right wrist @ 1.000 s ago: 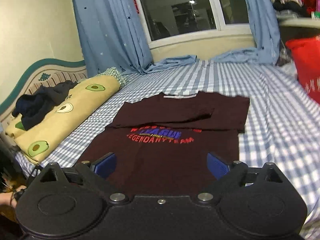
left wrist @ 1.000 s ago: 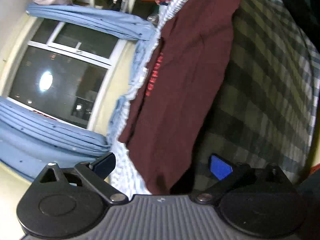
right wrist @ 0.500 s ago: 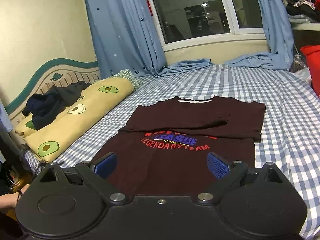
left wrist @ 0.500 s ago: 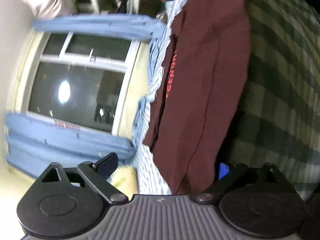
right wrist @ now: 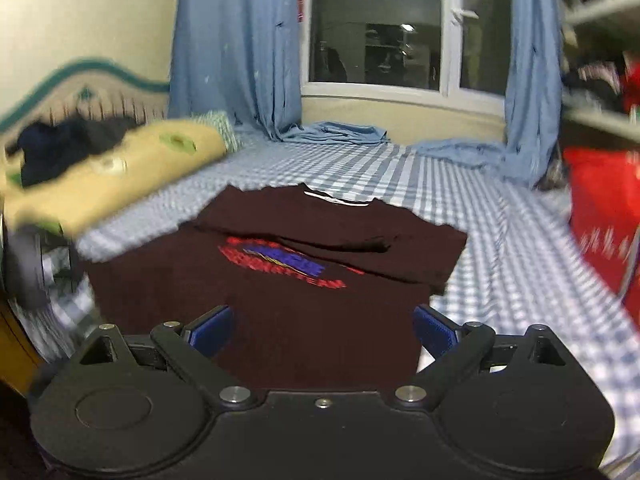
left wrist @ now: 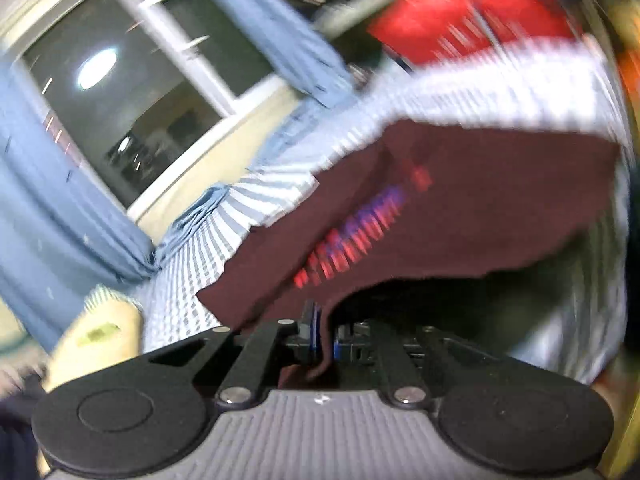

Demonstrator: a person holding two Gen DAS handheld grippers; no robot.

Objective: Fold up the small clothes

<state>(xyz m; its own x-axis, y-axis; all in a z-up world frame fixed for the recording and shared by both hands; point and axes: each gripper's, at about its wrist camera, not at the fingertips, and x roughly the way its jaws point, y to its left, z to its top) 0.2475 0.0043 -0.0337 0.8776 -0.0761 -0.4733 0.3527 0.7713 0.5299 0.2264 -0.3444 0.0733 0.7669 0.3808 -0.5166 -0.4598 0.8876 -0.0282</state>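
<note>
Left gripper (left wrist: pixel 322 338), low centre of its view, was closed on the hem of the maroon T-shirt (right wrist: pixel 280 280); right gripper (right wrist: pixel 322 330) stood wide open and empty over the near hem. Doing this well probably meant pinching the other corner and lifting both evenly. Beyond, the shirt lay mid-frame on the checked bed (right wrist: pixel 500 240), blue curtains (right wrist: pixel 236 48) and window (right wrist: pixel 380 24) at top.

The left tool (left wrist: pixel 323 338) has a grey ribbed body, black round housings with silver screws, and blue pads. The right tool (right wrist: pixel 322 326) is all black, with matching blue pads and screws.
</note>
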